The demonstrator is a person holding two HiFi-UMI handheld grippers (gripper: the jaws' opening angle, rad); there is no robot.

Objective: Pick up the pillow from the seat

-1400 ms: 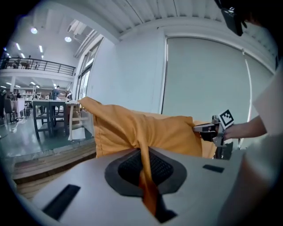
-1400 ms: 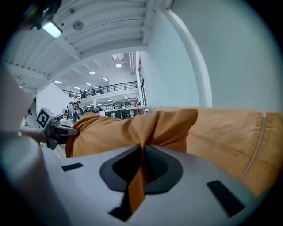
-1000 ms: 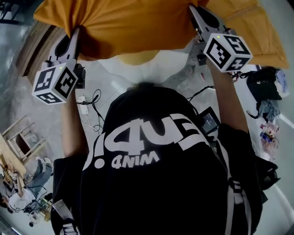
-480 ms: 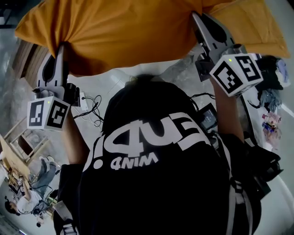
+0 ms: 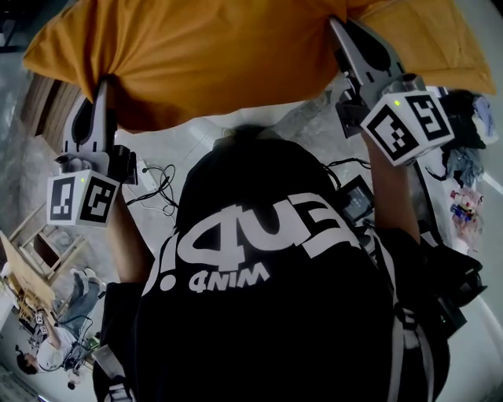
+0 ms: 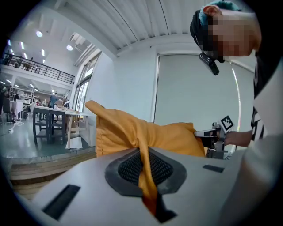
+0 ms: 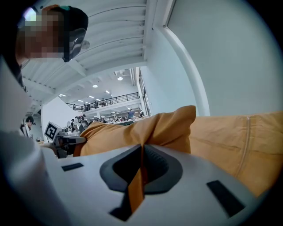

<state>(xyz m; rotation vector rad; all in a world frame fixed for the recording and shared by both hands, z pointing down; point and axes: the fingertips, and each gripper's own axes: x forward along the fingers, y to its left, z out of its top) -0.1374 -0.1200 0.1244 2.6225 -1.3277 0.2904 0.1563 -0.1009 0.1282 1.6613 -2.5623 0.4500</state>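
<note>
An orange pillow [image 5: 212,55] hangs in the air between my two grippers, stretched across the top of the head view. My left gripper [image 5: 102,82] is shut on the pillow's left corner, with orange cloth [image 6: 143,163] pinched between its jaws. At the pillow's right corner my right gripper [image 5: 339,23] is shut too, a fold of cloth [image 7: 138,176] clamped between its jaws. A second orange cushion [image 5: 428,47] lies behind the pillow at the upper right; it also shows in the right gripper view as an orange cushion [image 7: 239,141] with a seam.
The person's dark-shirted back [image 5: 267,275] fills the middle of the head view. Cables and a white adapter [image 5: 153,177] lie on the pale floor. Wooden steps [image 5: 35,94] are at the left, a dark bag with clutter [image 5: 464,149] at the right.
Both grippers have lifted the pillow and spread slightly apart, so that it now covers more of the top of the head view. Between half a second ago and now hardly anything moved.
</note>
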